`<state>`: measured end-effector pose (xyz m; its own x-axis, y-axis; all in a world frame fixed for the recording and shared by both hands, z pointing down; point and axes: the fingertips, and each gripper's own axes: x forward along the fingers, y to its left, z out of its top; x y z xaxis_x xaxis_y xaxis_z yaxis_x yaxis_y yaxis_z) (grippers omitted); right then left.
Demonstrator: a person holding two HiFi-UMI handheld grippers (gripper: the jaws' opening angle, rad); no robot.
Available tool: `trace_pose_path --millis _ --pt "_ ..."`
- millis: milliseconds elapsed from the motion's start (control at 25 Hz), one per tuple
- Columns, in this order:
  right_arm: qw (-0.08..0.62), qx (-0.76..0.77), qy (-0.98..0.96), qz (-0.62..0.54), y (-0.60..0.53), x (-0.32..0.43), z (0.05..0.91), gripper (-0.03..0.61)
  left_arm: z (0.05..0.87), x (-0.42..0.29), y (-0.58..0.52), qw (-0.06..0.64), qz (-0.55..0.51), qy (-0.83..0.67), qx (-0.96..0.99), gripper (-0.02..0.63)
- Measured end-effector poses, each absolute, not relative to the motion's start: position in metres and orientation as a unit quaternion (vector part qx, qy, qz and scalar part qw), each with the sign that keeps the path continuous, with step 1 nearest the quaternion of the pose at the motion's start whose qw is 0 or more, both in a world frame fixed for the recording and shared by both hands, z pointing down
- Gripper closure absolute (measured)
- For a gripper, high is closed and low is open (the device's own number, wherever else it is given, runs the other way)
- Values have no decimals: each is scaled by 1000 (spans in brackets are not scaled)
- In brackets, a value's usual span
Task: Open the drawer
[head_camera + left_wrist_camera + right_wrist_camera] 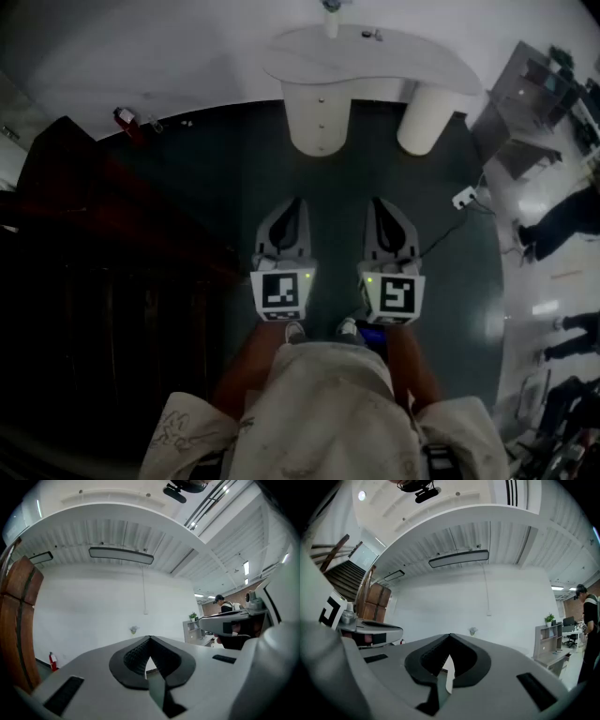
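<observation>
floor (234, 169) murky leftward; left tongs (298, 201), right tongs (377, 201) shut

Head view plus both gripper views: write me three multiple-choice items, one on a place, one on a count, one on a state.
1. Where is the white desk relative to the left gripper and right gripper?
A. Ahead of them, untouched
B. Directly beneath them
C. Behind the person

2. How many round pedestals hold the desk up?
A. One
B. Two
C. Four

3. How do the grippers' jaws stand?
A. Both pairs wide apart
B. Left pair clamped on a handle
C. Both pairs together, nothing between

Answers:
1 A: in the head view, dark floor lies between the gripper tips and the desk.
2 B: one stands under the desk's left part, another under its right.
3 C: each gripper view shows the tips meeting, with only the far wall beyond.
</observation>
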<state>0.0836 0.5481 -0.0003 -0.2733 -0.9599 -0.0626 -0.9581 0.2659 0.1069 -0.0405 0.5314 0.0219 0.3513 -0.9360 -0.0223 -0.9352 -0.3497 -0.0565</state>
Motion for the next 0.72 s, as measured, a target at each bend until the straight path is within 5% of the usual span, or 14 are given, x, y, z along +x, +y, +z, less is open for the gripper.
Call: trace_pose_path --millis 720 --pt "-12 594 -803 -53 536 124 5 575 27 2 523 41 -14 576 -816 612"
